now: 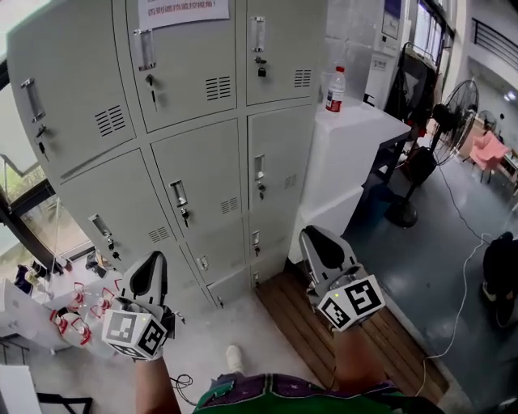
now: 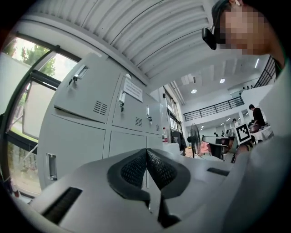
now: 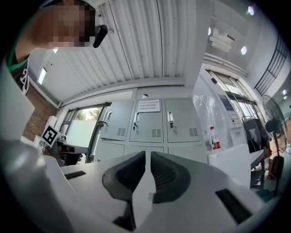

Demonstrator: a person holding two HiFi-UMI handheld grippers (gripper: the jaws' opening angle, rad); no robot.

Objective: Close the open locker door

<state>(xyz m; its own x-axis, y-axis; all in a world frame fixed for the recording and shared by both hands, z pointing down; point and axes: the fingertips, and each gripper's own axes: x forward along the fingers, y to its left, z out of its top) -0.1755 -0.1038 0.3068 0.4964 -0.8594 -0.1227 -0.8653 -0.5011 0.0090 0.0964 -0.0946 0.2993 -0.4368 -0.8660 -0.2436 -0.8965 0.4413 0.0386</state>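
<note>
Both forearms reach forward from the person's body, side by side and well apart. Each holds one of the two grippers roughly level, nose tipped slightly upward toward the tall pale-grey metal locker bank [image 1: 194, 162] ahead. The left gripper [image 1: 154, 259] has its jaws clenched, the dark ribbed pads pressed together with nothing between them. The right gripper [image 1: 316, 238] has its jaws drawn in to a hairline slit, also empty. Each gripper carries one cube with black-and-white square markers behind its jaws, the left [image 1: 133, 333] and the right [image 1: 354, 301], two in all. Neither pair of jaws touches the lockers, which stand beyond both tips. The bank runs in three columns of doors, and the right gripper view shows three upper doors in a row above its jaws, each with one handle and one set of vent slots. The upper-left grey locker door [image 1: 69, 97] sits up and to the left of the left jaws. It shows a dark line under its lower edge and looks slightly proud of its neighbours, though I cannot tell for certain that it is ajar. One white printed paper notice [image 1: 182, 10] is stuck on the top middle door. To the right of the right jaws stands a white box-like surface [image 1: 356, 129] bearing one clear plastic bottle with a red label [image 1: 335, 89]. Further right is one black standing fan [image 1: 453, 113].
</note>
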